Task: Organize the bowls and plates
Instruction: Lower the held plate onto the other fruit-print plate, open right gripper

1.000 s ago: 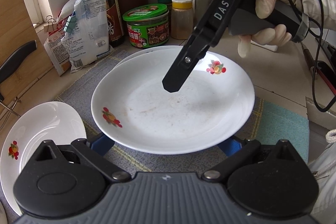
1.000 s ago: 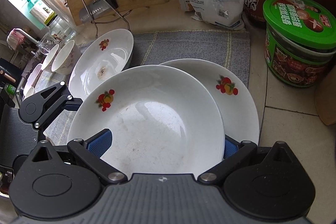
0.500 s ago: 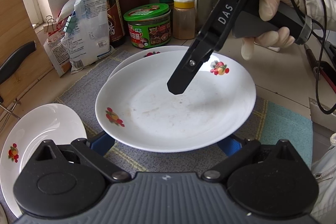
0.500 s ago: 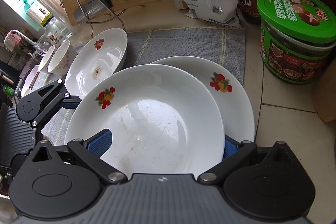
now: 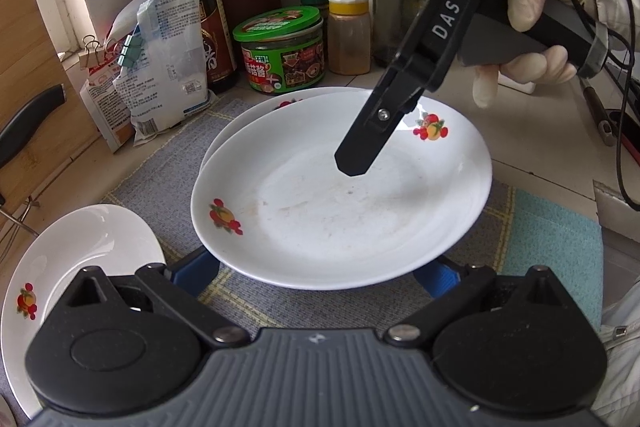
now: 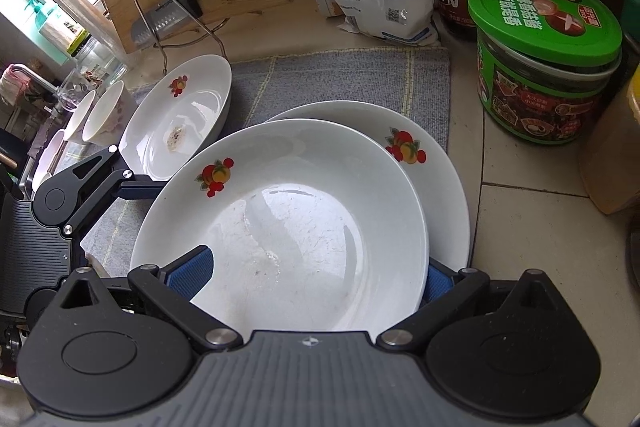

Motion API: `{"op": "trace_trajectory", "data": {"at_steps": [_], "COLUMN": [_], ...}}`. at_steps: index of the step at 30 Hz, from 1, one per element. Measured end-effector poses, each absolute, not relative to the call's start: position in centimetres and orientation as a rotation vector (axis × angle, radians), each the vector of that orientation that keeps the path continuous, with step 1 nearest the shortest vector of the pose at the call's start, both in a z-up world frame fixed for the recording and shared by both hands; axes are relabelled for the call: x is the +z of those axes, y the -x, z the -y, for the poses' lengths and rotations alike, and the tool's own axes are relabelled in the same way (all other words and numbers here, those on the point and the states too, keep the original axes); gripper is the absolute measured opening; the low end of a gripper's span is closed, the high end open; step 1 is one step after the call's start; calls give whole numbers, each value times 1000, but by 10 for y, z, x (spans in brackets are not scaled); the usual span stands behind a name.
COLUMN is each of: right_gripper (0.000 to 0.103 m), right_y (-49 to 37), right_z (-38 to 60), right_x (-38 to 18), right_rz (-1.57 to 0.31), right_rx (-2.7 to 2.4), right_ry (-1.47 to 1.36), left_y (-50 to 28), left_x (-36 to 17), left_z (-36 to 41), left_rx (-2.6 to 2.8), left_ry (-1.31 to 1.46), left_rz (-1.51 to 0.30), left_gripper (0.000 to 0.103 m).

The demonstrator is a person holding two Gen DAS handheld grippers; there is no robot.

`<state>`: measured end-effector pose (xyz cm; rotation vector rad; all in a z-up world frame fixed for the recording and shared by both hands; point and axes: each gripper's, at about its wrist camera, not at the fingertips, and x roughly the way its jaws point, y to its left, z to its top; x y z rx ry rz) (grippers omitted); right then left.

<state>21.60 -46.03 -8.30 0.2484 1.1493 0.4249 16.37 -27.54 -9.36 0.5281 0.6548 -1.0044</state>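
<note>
Nearest, the left tongs (image 5: 316, 273) stand spread wide, their blue pads at either side of a white round plate with fruit prints (image 5: 340, 199), under its near rim; whether they touch it I cannot tell. That plate sits atop a second matching plate (image 6: 436, 167) on the grey woven mat (image 6: 340, 79) covering the bench. Above its centre hang the right tongs (image 6: 316, 273), likewise spread. Left of the stack lies a third white fruit-print plate (image 5: 80, 251). Farther back stands a green-lidded sauce jar (image 5: 280, 49).
</note>
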Motion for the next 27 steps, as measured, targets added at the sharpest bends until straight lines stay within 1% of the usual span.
{"op": "trace_trajectory", "data": {"at_steps": [27], "right_gripper": [103], "right_y": [-195], "right_z": [461], "right_x": [-66], "right_rz": [-1128], "right_rx": [319], "right_ry": [-239], "left_y": [-155], "left_x": [-91], "left_z": [275], "left_rx": [-1005], "left_ry": [-511], "left_rz": [-594], "left_gripper": [102]}}
